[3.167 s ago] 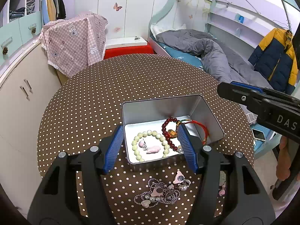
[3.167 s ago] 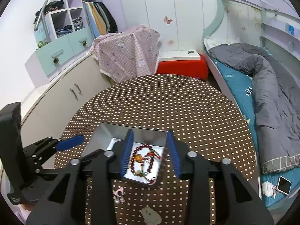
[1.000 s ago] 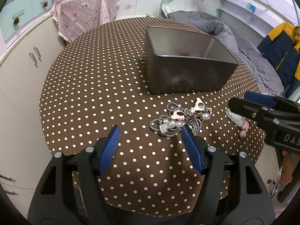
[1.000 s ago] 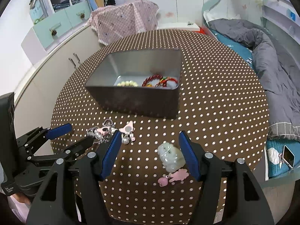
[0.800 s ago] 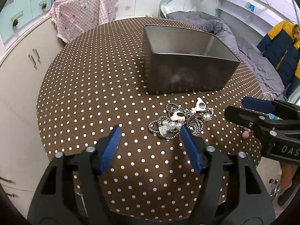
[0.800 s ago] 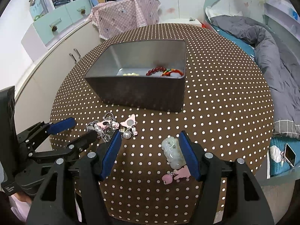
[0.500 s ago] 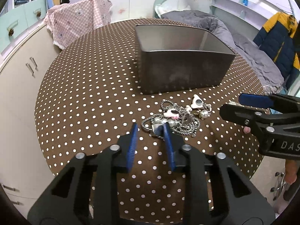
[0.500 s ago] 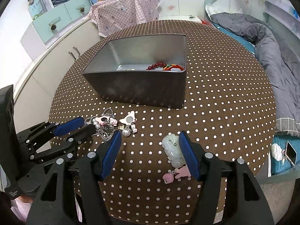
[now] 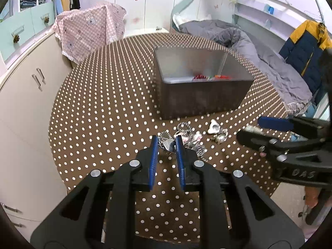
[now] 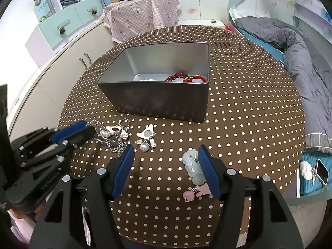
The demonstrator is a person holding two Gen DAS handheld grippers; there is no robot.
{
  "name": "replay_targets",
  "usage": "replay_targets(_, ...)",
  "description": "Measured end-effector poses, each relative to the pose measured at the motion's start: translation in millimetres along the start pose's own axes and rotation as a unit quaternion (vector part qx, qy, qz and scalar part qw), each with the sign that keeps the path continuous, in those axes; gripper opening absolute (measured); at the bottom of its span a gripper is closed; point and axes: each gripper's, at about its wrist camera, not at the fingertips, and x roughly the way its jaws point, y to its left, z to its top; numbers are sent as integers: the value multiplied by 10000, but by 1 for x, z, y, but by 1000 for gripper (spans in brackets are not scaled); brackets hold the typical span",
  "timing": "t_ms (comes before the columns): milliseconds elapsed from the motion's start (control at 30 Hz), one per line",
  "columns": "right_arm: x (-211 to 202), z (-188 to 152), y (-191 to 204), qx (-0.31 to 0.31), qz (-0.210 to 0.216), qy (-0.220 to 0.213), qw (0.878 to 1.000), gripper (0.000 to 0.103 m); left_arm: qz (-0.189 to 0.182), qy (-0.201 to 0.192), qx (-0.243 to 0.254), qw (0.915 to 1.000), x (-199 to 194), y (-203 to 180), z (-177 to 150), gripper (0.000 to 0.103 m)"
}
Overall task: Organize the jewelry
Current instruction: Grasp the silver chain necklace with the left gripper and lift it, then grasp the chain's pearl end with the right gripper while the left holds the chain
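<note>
A tangled silver charm chain [image 9: 186, 139] with pearls and pink pieces lies on the dotted table in front of the grey metal tin [image 9: 203, 95]. My left gripper [image 9: 167, 143] is closing, and its blue pads pinch the chain's near end, a silver heart piece. The right wrist view shows that gripper [image 10: 83, 129] at the left end of the chain [image 10: 113, 137]. My right gripper [image 10: 166, 153] hangs open above the table; a pale jade pendant [image 10: 192, 164] with a pink tassel lies just inside its right finger. The tin [image 10: 161, 101] holds red beads [image 10: 176, 75] and other bracelets.
A white triangular charm [image 10: 146, 133] with a pearl lies between the chain and the pendant. The round brown table [image 10: 249, 114] ends close behind both grippers. Cream cabinets stand to the left, a bed with a grey quilt to the right, and a phone [image 10: 321, 171] lies on it.
The left gripper's jaws have gone from wide apart to narrow around the chain's near end, and the gripper has lowered toward it. The right gripper stays open above the pendant.
</note>
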Motion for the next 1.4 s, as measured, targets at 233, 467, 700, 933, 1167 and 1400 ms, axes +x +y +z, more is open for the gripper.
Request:
replay_targets(233,1,-1,12,-226,157,9,9996,60,-14,-284,-51,9996,-23,8,7,17)
replay_targets(467,8,-1,36,-570,392,41,9976,60,88,-427,-224,9988,-38,24,5,17)
replay_targets(700,17,3,57,-859,661,135,9940,42,161,-394,-410,9983,-42,41,-5,17)
replay_targets(933,29,5,76,-1044,866,286,9903,27,200,-234,-678,9972,-35,61,-18,17)
replay_targets(1167,40,6,98,-1352,946,372,9856,17,197,-90,-823,9964,-26,74,-25,17)
replay_targets(1400,51,6,111,-1592,707,421,9838,12,129,-67,-874,9961,-23,83,-28,17)
